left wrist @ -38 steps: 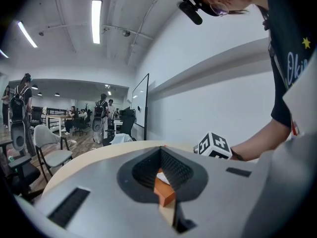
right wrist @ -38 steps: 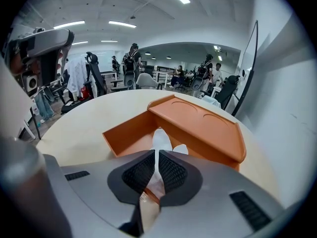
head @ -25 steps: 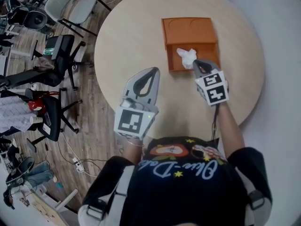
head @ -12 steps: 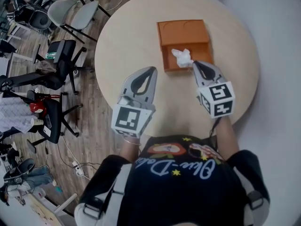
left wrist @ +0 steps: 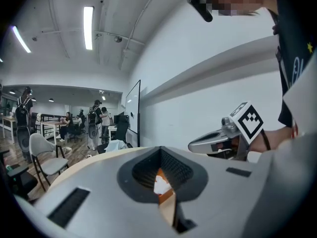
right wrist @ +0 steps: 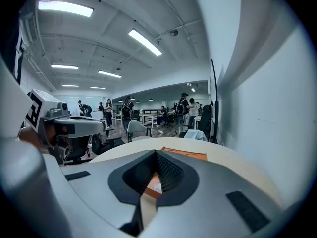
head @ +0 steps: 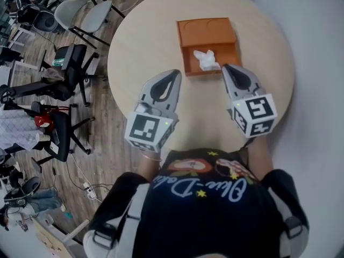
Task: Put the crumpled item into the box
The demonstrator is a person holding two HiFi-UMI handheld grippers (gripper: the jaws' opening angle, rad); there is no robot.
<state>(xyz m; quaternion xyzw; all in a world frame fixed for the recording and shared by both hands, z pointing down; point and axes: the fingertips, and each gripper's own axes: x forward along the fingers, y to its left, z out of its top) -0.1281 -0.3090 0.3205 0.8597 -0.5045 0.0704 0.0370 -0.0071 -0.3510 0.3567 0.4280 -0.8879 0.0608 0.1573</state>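
**Crumpled wad in the box, both grippers closed and empty**

Closest to me, the left gripper (head: pixel 173 74) is smooth grey plastic that tapers to a point. Its jaws are pressed together with nothing between them, leaving only the ribbed, diamond-shaped hollow behind the tips. The right gripper (head: pixel 226 67) has the same shape and is also closed on nothing. Its tip is just beside the box's near right corner, while the left tip sits off the near left corner with bare tabletop between.

The box (head: pixel 207 32) is orange, flat and rectangular, with crisp edges. Its far half is a smooth panel with two shallow round impressions, and its near half is an open tray. The crumpled item (head: pixel 206 59), white and wrinkled like tissue, lies in that tray toward the right, apart from both grippers.

The table (head: pixel 145 42) is round, pale and matte. I have open surface to the left of the box, and the rim curves close behind it. Past the left edge is plank flooring with a black office chair (head: pixel 67 63) and a grey shell chair (head: pixel 88 12).
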